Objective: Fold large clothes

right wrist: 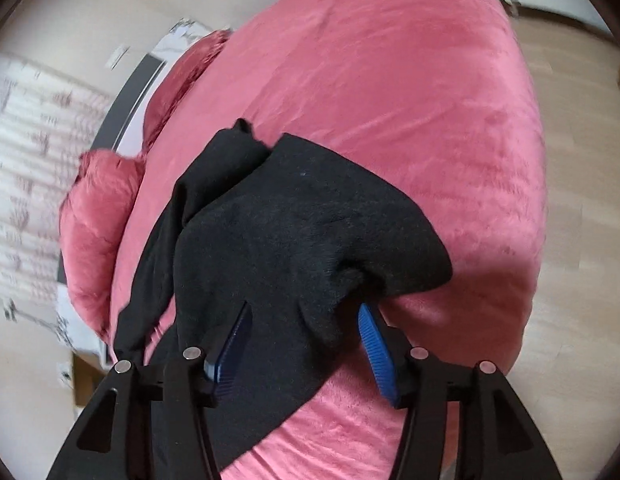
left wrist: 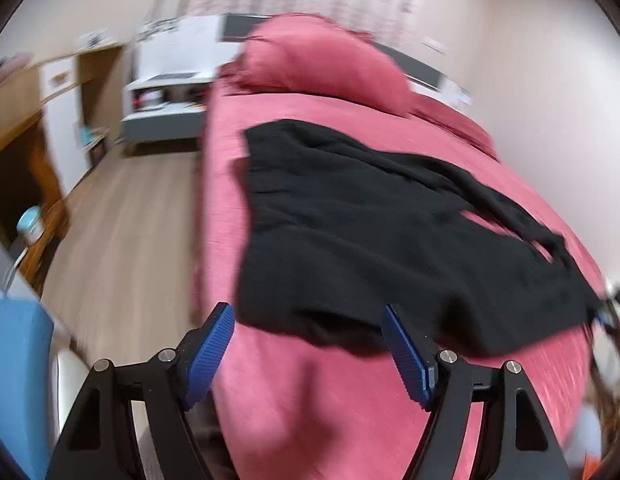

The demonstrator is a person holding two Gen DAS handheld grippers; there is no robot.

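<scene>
A large black garment lies spread and rumpled on a bed with a pink cover. My left gripper is open and empty, just short of the garment's near edge. In the right wrist view the garment is bunched up over my right gripper. Its blue fingers stand apart with black cloth lying between and over them; the left finger is partly covered. The right gripper also shows at the right edge of the left wrist view, at the garment's corner.
A pink pillow lies at the head of the bed, by a dark headboard and a curtain. Wooden floor runs along the bed's left side, with a white bedside unit, a wooden cabinet and a blue object nearby.
</scene>
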